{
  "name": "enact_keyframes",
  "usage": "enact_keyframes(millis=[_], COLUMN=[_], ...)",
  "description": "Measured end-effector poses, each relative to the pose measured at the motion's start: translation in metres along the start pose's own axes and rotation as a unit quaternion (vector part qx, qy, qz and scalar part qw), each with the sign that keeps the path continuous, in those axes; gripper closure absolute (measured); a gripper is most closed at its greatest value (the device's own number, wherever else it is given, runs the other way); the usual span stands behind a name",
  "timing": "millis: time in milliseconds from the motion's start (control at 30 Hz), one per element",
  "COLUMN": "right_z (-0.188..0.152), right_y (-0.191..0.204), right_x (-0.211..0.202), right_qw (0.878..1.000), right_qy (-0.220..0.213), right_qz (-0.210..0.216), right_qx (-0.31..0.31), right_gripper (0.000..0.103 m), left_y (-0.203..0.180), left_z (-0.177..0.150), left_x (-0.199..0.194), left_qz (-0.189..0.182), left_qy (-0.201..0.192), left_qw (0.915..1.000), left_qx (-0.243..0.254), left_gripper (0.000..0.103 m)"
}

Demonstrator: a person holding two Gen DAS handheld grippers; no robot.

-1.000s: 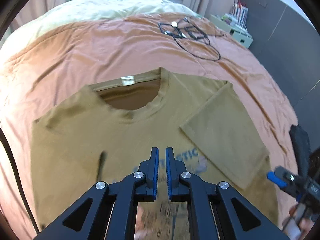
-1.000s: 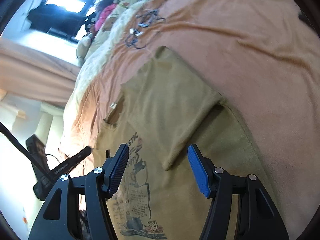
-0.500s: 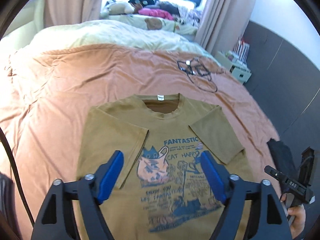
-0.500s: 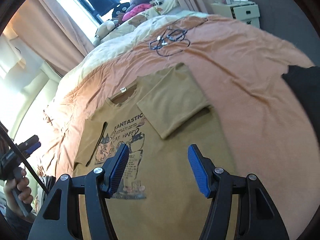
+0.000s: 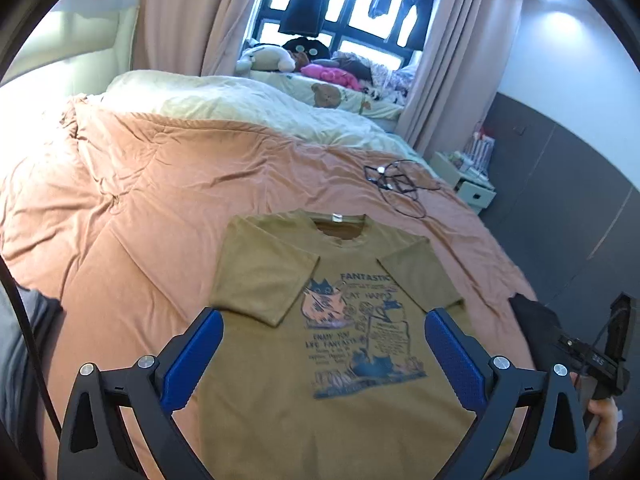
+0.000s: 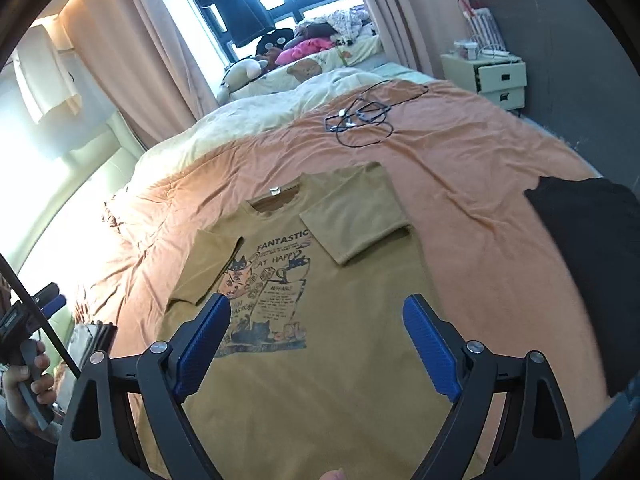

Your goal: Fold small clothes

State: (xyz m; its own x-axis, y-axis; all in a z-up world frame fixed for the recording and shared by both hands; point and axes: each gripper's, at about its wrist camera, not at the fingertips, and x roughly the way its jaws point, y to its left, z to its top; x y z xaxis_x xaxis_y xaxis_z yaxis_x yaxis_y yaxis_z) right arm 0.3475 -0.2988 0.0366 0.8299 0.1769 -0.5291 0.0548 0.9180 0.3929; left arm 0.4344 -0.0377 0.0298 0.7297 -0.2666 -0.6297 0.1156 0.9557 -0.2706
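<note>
An olive-brown cotton T-shirt point(image 5: 336, 360) lies flat, print side up, on the near half of a bed covered by a creased, soft orange sheet point(image 5: 160, 208). Both short sleeves are folded inward over the chest, their hems overlapping the edges of a blue-and-orange cat graphic point(image 5: 352, 328) headed "FANTASTIC". A small white label shows inside the ribbed round collar.

The left tool point(image 5: 324, 356) hangs above the shirt, its black angular arms and ridged blue pads spread wide after just opening, nothing between them. The right tool point(image 6: 316, 344), of the same build, also hovers clear of the fabric, its jaws likewise just opened and empty.

A tangle of thin black cable point(image 6: 360, 120) rests on the sheet beyond the collar. A dark, matte garment point(image 6: 592, 264) lies at the bed's right edge. A pale cream duvet point(image 5: 248, 108) bunches at the far end, with plush toys point(image 5: 280, 56) under a bright window hung with pink curtains.
</note>
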Motion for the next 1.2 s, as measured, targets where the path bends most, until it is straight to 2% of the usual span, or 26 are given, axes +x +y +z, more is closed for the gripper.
enact_keyframes(millis=[100,233,500,633,800,933,1000,1067,1200], right_z=[-0.012,-0.029,-0.055,-0.072,-0.093,-0.109,-0.117,-0.128,-0.146], right_y=[0.006,0.011,0.015,0.012,0.007,0.002,-0.001,-0.001,-0.005], right_x=[-0.017,-0.038,-0.084,-0.107,-0.121,-0.132,-0.139,-0.143,-0.147], right_qw=[1.0,1.0,0.998,0.998,0.994,0.994,0.992,0.988,0.987], right_qy=[-0.002,-0.003,-0.026,-0.037,-0.044,-0.048,-0.062,-0.07,-0.066], right_qz=[-0.004,-0.001,-0.025,-0.02,-0.042,-0.029,-0.029,-0.05,-0.057], right_qx=[-0.009,-0.017,-0.049,-0.049,-0.089,-0.099,-0.108,-0.125,-0.137], right_gripper=[0.013,0.0,0.0,0.0,0.0,0.0,0.0,0.0,0.0], left_y=[0.002,0.005,0.012,0.016,0.029,0.042,0.048,0.052,0.063], left_z=[-0.015,-0.034,-0.075,-0.095,-0.122,-0.14,-0.151,-0.161,-0.183], left_x=[-0.021,-0.05,-0.108,-0.131,-0.153,-0.167,-0.174,-0.179,-0.193], left_qz=[0.002,-0.005,0.004,0.018,0.011,0.001,0.008,0.01,0.014], left_qy=[-0.005,-0.015,-0.057,-0.075,-0.067,-0.057,-0.055,-0.055,-0.064], left_qw=[1.0,0.9999,0.9983,0.9969,0.9977,0.9983,0.9984,0.9983,0.9978], left_qx=[0.006,0.007,0.007,0.014,0.001,-0.013,-0.015,-0.013,-0.013], left_gripper=[0.001,0.001,0.001,0.001,0.001,0.001,0.001,0.001,0.001])
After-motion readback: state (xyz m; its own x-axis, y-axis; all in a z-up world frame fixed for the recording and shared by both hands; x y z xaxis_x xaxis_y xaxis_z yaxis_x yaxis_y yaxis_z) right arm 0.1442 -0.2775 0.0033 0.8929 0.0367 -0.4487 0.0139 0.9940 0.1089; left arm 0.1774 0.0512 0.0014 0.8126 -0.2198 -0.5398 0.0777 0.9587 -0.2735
